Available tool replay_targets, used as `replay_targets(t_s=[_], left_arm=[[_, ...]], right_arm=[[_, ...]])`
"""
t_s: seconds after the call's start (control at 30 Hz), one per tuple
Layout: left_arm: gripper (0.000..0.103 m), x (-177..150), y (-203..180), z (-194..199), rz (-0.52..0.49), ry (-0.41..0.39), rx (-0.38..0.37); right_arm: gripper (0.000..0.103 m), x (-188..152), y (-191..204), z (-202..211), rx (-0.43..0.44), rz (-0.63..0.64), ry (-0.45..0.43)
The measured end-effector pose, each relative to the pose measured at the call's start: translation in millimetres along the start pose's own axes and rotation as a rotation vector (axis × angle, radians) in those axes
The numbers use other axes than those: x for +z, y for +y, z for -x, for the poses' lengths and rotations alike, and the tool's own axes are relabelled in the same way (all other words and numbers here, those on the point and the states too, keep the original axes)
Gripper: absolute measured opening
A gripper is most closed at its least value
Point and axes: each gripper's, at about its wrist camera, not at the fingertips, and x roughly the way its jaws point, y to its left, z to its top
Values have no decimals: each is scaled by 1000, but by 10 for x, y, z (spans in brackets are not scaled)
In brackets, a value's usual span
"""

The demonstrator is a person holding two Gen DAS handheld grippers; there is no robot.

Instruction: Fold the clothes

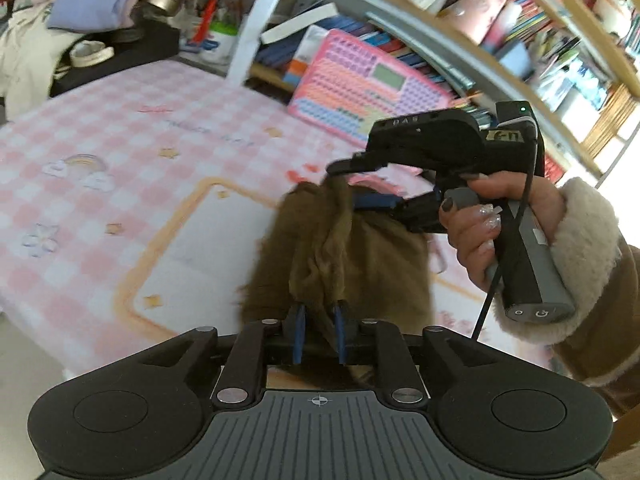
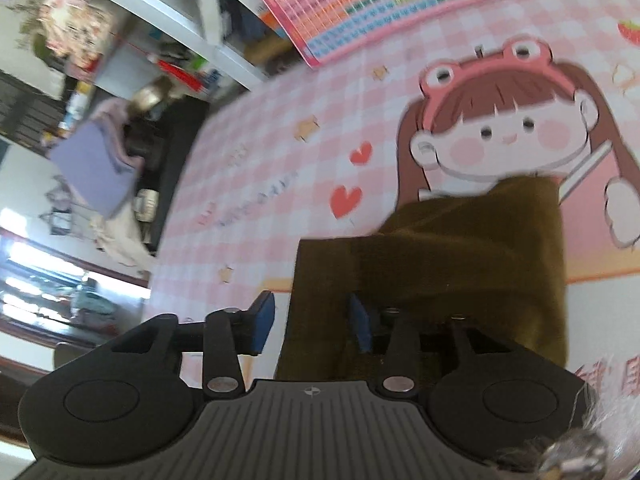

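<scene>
Brown, fuzzy fabric is seen in both wrist views: an olive-brown garment [image 1: 336, 248] is bunched in folds over a pink-and-white checked table mat [image 1: 120, 128].

In the left wrist view, the left gripper [image 1: 319, 320] is shown with its blue pads [image 1: 298, 332] set a little apart, and a gathered edge of the garment is caught between them; whether the pads press on the cloth cannot be told. Farther off in the same view, the right gripper [image 1: 360, 184] is seen, carried by a hand [image 1: 492, 220] with painted nails and a fleece-lined cuff [image 1: 580, 260]. An upper corner of the garment is met by its fingertips.

In the right wrist view, the right gripper [image 2: 310, 322] is shown with its jaws spread. One blue pad [image 2: 262, 322] stands clear to the left of the cloth, while the other lies against the garment [image 2: 440, 264], so no clamp is made. Beneath the cloth, the mat's printed cartoon girl in a frog hat [image 2: 500, 120] is partly covered. A pink chart board [image 1: 360, 84] is leaned against the bookshelf [image 1: 520, 32] behind the table.
</scene>
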Motion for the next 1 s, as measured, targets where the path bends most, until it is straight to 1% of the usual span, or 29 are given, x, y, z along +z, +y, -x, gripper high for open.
replay_targets(t_s=[0.03,0.07,0.1,0.13,0.23,0.27,0.3,0.33,0.4,0.57,0.6,0.67,0.77,0.83,0.9,0.97,1.0], left_arm=[[25,4,61,20,-3,0,8],[28,17,119,38,-3,-6,9],[32,34,173,52,-1,-12,10],[35,52,227,66,1,-18,11],[39,132,339,53,1,-33,-1],[39,161,365,42,-1,-38,-9],[43,191,383,28,-4,-44,-18],[47,225,400,9,-9,-50,-31],[50,310,417,-38,-22,-59,-60],[50,502,418,-235,-37,-56,-133],[51,534,411,-287,-38,-47,-144],[51,594,387,-405,-40,-26,-166],[52,643,324,-580,-47,9,-194],[55,645,275,-697,-54,36,-206],[55,634,232,-815,-65,65,-203],[50,612,206,-882,-77,72,-192],[35,601,193,-915,-83,76,-187]], right_arm=[[43,-34,10,-18,-10,-2,-9],[46,-68,32,-1,-5,2,-22],[47,-102,54,17,1,6,-35],[47,-130,86,51,23,9,-40],[52,-202,200,199,95,41,-66],[55,-224,245,266,105,61,-83],[57,-251,272,342,101,82,-105],[57,-283,275,427,77,104,-133],[58,-347,281,598,30,148,-189],[61,-612,64,1011,-177,235,-322],[61,-678,-5,1063,-216,238,-336],[61,-810,-137,1111,-266,227,-333],[61,-976,-316,1102,-307,178,-302],[61,-1058,-384,1076,-323,149,-288],[61,-1116,-420,1035,-326,126,-271],[61,-1164,-383,989,-307,134,-261],[61,-1177,-362,960,-300,144,-257]])
